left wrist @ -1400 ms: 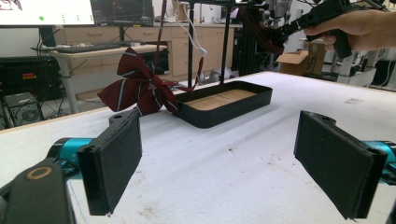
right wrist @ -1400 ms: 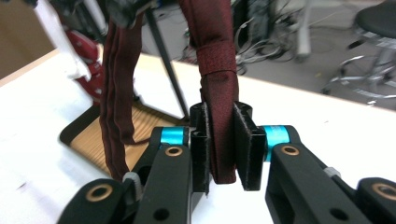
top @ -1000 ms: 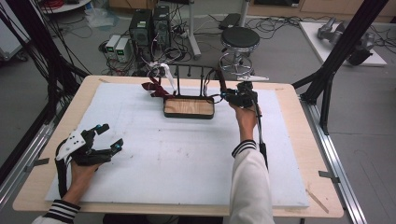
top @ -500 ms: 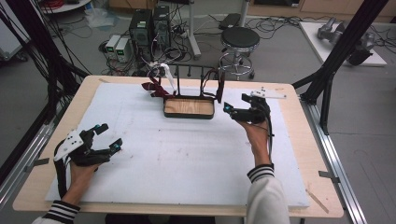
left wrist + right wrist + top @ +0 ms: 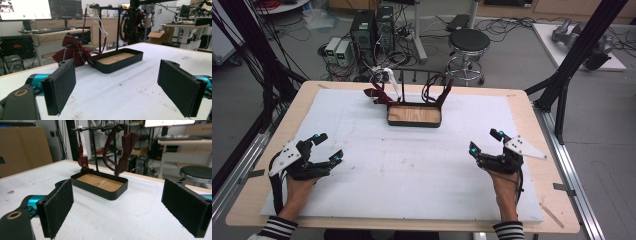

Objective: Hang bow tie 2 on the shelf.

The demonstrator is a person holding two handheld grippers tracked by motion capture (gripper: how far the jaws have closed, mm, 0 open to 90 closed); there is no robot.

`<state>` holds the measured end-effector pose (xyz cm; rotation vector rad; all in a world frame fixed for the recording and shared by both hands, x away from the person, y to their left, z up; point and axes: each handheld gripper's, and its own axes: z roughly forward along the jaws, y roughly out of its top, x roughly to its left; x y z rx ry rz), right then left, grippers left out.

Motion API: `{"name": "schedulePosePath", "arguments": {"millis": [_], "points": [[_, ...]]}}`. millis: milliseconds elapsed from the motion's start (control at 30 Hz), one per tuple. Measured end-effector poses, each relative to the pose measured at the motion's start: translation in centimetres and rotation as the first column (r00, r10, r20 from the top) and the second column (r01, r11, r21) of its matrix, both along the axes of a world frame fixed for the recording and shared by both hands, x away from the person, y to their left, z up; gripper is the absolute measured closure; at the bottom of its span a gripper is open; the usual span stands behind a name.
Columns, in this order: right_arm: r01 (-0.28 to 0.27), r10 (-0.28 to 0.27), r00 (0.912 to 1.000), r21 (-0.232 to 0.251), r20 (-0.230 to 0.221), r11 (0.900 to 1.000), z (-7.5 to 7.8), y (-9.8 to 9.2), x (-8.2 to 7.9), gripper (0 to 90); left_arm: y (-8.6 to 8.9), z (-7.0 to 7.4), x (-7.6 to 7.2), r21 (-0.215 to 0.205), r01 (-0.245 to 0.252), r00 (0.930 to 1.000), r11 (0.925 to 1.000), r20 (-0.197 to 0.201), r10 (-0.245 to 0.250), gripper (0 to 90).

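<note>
A black tray [image 5: 414,124] with a wooden floor stands at the far middle of the white mat, and a black rack [image 5: 416,73] rises behind it. A dark red bow tie [image 5: 439,91] hangs by its strap from the rack's right end. A striped red bow tie [image 5: 376,95] lies at the tray's left, below a white hanging piece [image 5: 393,83]. My right gripper [image 5: 485,142] rests at the near right, well short of the tray; its jaws have just been opening and stand open with nothing between them. My left gripper [image 5: 325,149] stands open and empty at the near left.
The left gripper view shows the tray [image 5: 120,65] and striped tie [image 5: 72,51] ahead of the left gripper [image 5: 125,82]. In the right gripper view the tray [image 5: 100,190] and hanging tie [image 5: 125,147] lie beyond the right gripper [image 5: 122,205]. A stool [image 5: 468,42] stands past the table.
My right gripper has left the rack's right end and come back toward the near right of the mat. The dark red tie stays hanging on the rack. The left hand has kept still.
</note>
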<state>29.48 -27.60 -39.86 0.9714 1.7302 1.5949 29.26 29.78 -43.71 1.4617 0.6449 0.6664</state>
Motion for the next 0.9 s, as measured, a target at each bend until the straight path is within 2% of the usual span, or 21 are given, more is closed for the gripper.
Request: {"name": "schedulePosePath", "arguments": {"millis": [167,233,300,367,500,567,667,800,900], "points": [[0.018,-0.018,0.9992,0.009,0.037,1.000,-1.8,-0.5,-1.5,9.8,0.2,0.1,-0.4,0.000,-0.001,1.0000,1.0000,0.008,0.001,15.6],[0.019,-0.019,0.9993,0.009,0.032,1.000,-2.0,-0.5,-1.7,9.8,0.2,0.0,-0.7,-0.001,-0.001,0.9999,1.0000,0.011,0.001,15.6],[0.022,-0.021,0.9996,-0.021,0.020,1.000,-2.2,-0.3,-1.7,9.8,0.2,-0.1,-0.9,0.006,0.000,0.9999,1.0000,0.011,-0.001,15.6],[0.020,-0.019,0.9994,-0.025,0.028,0.999,-2.1,0.0,-1.8,9.8,0.2,-0.1,-1.0,0.008,0.000,1.0000,1.0000,0.010,0.000,15.6],[0.018,-0.018,0.9998,-0.059,0.003,0.998,-2.5,0.5,-1.7,9.8,0.3,-0.4,-1.3,0.003,-0.004,1.0000,1.0000,0.009,0.004,15.6],[0.036,-0.034,0.9986,-0.039,0.039,0.999,-3.2,0.6,-2.1,9.9,0.3,-0.6,-1.4,0.010,-0.007,1.0000,0.9999,0.005,0.007,15.5],[0.048,-0.047,0.9987,-0.012,0.019,0.999,-4.4,0.3,-2.3,9.8,0.5,-0.9,-1.6,0.007,-0.012,0.9999,0.9999,0.005,0.012,15.6],[0.054,-0.054,0.9980,-0.023,0.032,0.998,-5.3,0.4,-2.4,9.9,0.6,-1.3,-1.7,0.001,-0.017,0.9998,0.9999,0.007,0.017,15.6],[0.043,-0.041,0.9980,-0.042,0.049,0.998,-5.3,0.5,-2.4,9.8,0.6,-1.7,-1.8,-0.009,-0.028,0.9995,0.9996,0.017,0.028,15.6]]}}
